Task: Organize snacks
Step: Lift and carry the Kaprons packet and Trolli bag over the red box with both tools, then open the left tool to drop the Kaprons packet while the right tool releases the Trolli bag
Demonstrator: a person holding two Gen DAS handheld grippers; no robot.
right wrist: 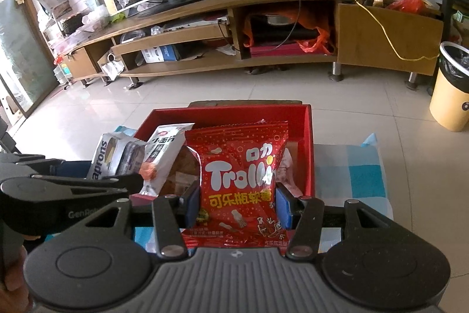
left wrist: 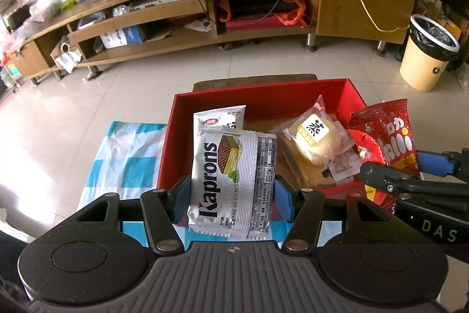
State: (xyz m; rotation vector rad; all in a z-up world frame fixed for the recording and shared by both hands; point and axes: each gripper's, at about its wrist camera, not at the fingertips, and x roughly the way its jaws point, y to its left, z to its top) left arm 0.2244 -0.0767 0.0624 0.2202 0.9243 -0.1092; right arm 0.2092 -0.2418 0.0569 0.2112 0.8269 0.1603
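Note:
My left gripper (left wrist: 231, 192) is shut on a silver Kaprons wafer pack (left wrist: 231, 178), held upright over the near left part of a red box (left wrist: 263, 99). My right gripper (right wrist: 239, 204) is shut on a red Trolli gummy bag (right wrist: 240, 184), held over the near edge of the same red box (right wrist: 307, 154). Inside the box lie a white snack pack (left wrist: 222, 116) and a clear-wrapped yellow cake (left wrist: 316, 137). The Trolli bag (left wrist: 387, 134) and right gripper also show at the right of the left wrist view. The Kaprons pack (right wrist: 111, 154) shows at the left of the right wrist view.
The box stands on a blue and white checked cloth (left wrist: 126, 157) over a small table. A wooden TV stand (left wrist: 205, 19) with a TV runs along the back. A yellow bin (left wrist: 425, 55) stands at the right on the tiled floor.

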